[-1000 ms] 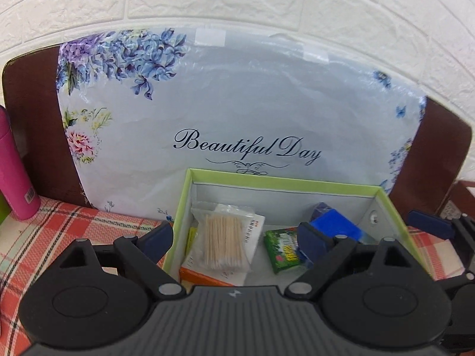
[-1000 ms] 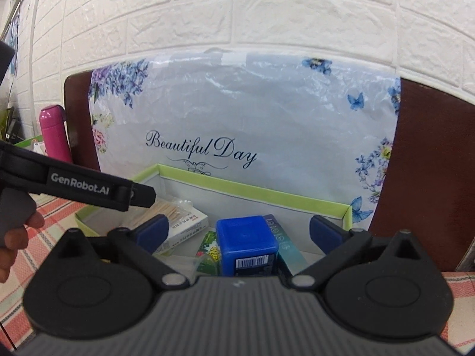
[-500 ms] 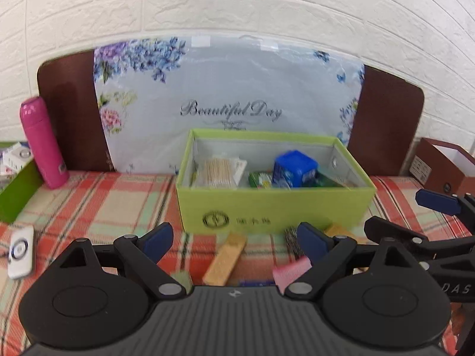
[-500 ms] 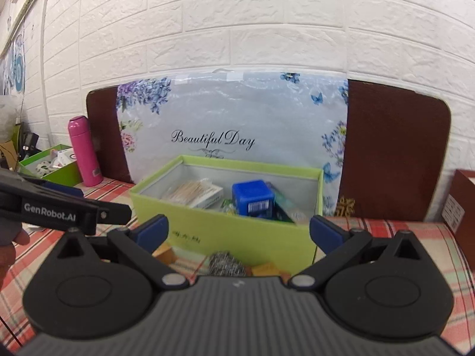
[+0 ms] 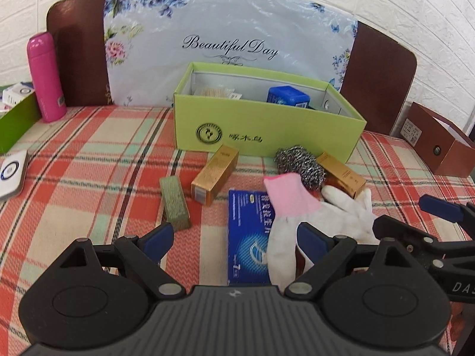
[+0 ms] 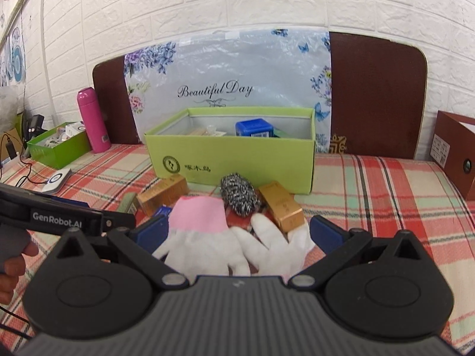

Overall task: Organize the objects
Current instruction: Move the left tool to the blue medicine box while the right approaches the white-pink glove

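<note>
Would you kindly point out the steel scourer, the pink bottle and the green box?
steel scourer (image 6: pixel 239 193), right wrist view, middle of the wire ball
pink bottle (image 5: pixel 47 80), left wrist view, middle of its body
green box (image 6: pixel 237 160), right wrist view, front wall

At frame centre we see the box (image 5: pixel 261 130), with a scourer (image 5: pixel 299 164) just before it, two cartons (image 5: pixel 215 173) flanking that (left and right), gloves (image 5: pixel 302 210) nearest us.
</note>
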A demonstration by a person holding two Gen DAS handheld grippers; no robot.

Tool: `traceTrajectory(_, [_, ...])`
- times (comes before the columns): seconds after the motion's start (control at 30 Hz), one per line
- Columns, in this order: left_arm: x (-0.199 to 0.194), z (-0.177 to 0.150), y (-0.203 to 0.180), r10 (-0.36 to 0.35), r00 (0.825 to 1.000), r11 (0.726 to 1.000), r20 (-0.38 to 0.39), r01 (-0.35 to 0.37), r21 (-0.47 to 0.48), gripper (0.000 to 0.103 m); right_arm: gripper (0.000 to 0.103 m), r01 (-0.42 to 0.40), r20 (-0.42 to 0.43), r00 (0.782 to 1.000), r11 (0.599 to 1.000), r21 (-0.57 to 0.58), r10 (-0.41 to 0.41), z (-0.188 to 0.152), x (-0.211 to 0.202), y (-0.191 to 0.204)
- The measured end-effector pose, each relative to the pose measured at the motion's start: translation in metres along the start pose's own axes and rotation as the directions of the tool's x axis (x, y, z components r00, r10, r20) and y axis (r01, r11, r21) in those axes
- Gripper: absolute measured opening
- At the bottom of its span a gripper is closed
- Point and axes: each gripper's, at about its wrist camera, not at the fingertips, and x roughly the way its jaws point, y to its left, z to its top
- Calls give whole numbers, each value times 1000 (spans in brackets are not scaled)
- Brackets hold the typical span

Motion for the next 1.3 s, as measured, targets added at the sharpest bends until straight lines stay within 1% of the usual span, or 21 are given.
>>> traceTrajectory(0.17, [6,-8,6,17,1000,1000,-23,-18,-10,93,103,-8,-39,999,1000,-1,7,-13,3,3])
traceTrajectory(0.4, [19,-16,10,22,998,999,-55,-24,-22,93,103,-24,-88,996,1000,-8,23,-29,8,10])
traceTrajectory(0.63, [38,-16,4,-31,997,999,-77,30,-17,93,103,-27,-121,992,999,29,30,-39,7,5])
traceTrajectory(0.7, [49,-14,0,-35,995,999,-91,34,-11,93,103,-19,-126,992,999,32,23,-41,7,4])
traceTrajectory(0.87, [60,-9,-7,-37,996,999,-79,36,-8,93,103,-13,-130,991,999,38,18,-43,4,0])
traceTrajectory(0.9, [60,-9,-7,-41,996,999,-77,41,-8,91,103,-12,-133,991,999,41,18,-43,4,-1])
traceTrajectory(0.93, [60,-9,-6,-54,996,999,-74,53,-10,85,103,-13,-133,991,999,43,19,-43,5,-1])
traceTrajectory(0.97, [60,-10,-5,-88,993,996,-83,88,-14,63,103,-15,-129,991,999,45,21,-42,4,-2])
traceTrajectory(1.0, [58,-11,-5,-101,991,995,-85,100,-10,63,103,-19,-124,992,999,46,25,-41,4,-2])
traceTrajectory(1.07, [55,-13,-6,-96,991,995,-89,97,8,63,103,-34,-110,993,998,43,39,-37,4,0])
traceTrajectory(1.13, [50,-15,-3,-97,991,995,-91,98,5,63,103,-34,-82,996,999,17,36,-30,5,3])
traceTrajectory(1.23, [42,-22,3,-89,992,996,-90,90,8,63,103,-50,-32,998,996,-73,48,-18,13,14])
traceTrajectory(1.27, [39,-24,6,-76,993,997,-87,77,14,63,103,-60,-35,998,993,-101,57,-16,20,17])
traceTrajectory(1.3, [36,-26,10,-59,995,998,-83,60,17,63,100,-68,-47,997,989,-130,63,-14,28,21])
